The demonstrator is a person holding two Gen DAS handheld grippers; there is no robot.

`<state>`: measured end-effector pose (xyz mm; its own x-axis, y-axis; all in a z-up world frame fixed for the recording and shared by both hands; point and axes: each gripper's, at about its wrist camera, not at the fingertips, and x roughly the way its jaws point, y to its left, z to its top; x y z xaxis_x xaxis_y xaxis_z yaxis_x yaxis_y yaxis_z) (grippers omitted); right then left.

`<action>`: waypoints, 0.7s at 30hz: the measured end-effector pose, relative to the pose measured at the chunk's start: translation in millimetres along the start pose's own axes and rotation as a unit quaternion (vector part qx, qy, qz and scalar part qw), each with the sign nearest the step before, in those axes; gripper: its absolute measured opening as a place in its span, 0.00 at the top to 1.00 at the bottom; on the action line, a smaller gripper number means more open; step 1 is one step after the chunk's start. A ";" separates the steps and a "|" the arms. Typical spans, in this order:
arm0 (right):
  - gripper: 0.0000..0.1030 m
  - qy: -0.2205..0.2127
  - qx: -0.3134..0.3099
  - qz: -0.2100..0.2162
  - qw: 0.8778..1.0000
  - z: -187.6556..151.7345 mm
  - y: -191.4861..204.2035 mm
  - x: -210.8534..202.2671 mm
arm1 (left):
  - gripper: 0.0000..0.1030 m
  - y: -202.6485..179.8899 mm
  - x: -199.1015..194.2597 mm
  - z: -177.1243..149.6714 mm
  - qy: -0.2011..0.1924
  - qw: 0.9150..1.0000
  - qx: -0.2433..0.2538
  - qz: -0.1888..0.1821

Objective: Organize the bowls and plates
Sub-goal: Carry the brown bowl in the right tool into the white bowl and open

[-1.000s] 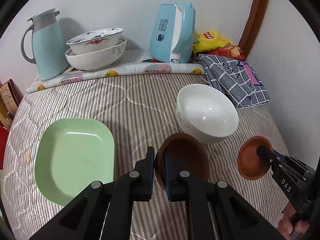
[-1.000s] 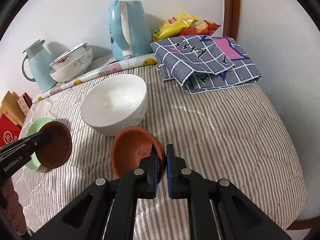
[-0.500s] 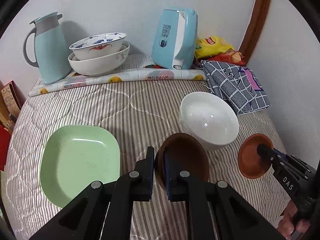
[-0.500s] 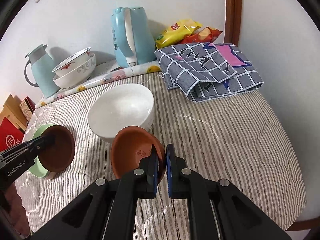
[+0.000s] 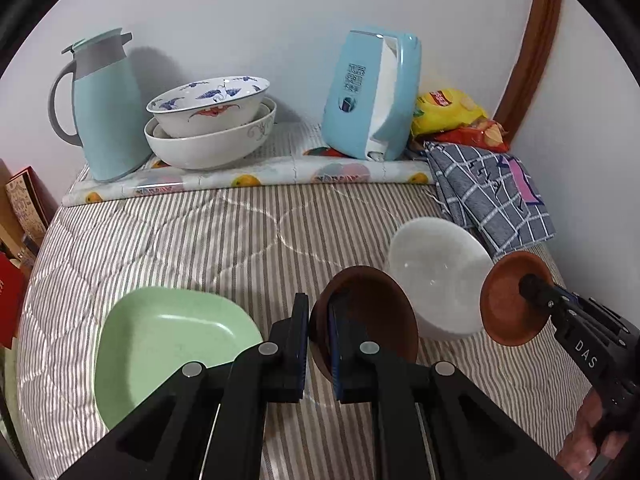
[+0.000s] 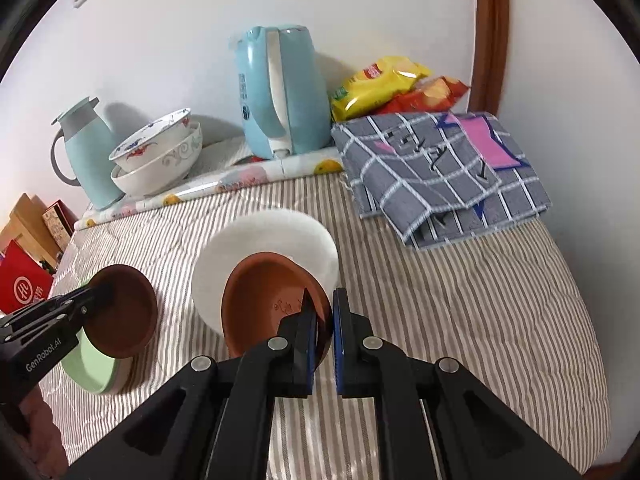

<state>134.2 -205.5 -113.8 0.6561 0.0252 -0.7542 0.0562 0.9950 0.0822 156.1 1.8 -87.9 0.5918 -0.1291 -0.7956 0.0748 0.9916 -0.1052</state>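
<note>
Both small dishes now carried higher and further toward the white bowl [image 6: 276,248]. In the right wrist view, terracotta dish [image 6: 272,300] in the right claw [image 6: 324,316] now overlapping the bowl's near rim, formerly below it. Dark brown dish [image 5: 368,316] in the left claw [image 5: 318,332] now beside the bowl, over the green plate's [image 5: 160,344] right edge.

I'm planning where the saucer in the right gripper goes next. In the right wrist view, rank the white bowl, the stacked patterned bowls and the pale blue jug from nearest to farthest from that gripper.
1. White bowl, directly behind the right gripper.
2. Stacked patterned bowls, far back left by the wall.
3. Pale blue jug, just left of the stack, slightly farther.
</note>
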 end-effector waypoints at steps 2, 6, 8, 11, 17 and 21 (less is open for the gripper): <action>0.93 0.000 -0.005 0.005 1.000 6.0 3.1 3.4 | 0.91 1.3 2.5 3.3 -0.002 1.000 -0.002 0.002; 0.93 0.007 -0.013 0.008 1.000 14.8 8.9 17.6 | 0.91 2.4 9.7 7.2 0.000 1.000 -0.003 0.008; 0.93 0.016 -0.014 0.012 1.000 17.0 10.3 27.9 | 0.91 3.8 13.8 8.1 0.002 1.000 -0.005 0.009; 0.93 0.031 -0.018 0.012 0.999 18.4 13.0 43.2 | 0.91 6.8 21.1 9.6 0.007 1.000 -0.012 0.010; 0.93 0.047 -0.033 0.010 0.998 21.4 19.0 63.3 | 0.91 8.3 28.7 14.5 0.007 1.000 -0.015 0.012; 0.93 0.059 -0.039 0.011 0.997 21.8 21.4 73.0 | 0.91 9.5 34.0 17.6 0.007 1.000 -0.019 0.008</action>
<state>199.7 -184.5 -152.9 0.5638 0.0538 -0.8242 -0.0187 0.9985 0.0524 191.0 6.9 -105.5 0.5807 -0.1130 -0.8062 0.0349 0.9929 -0.1141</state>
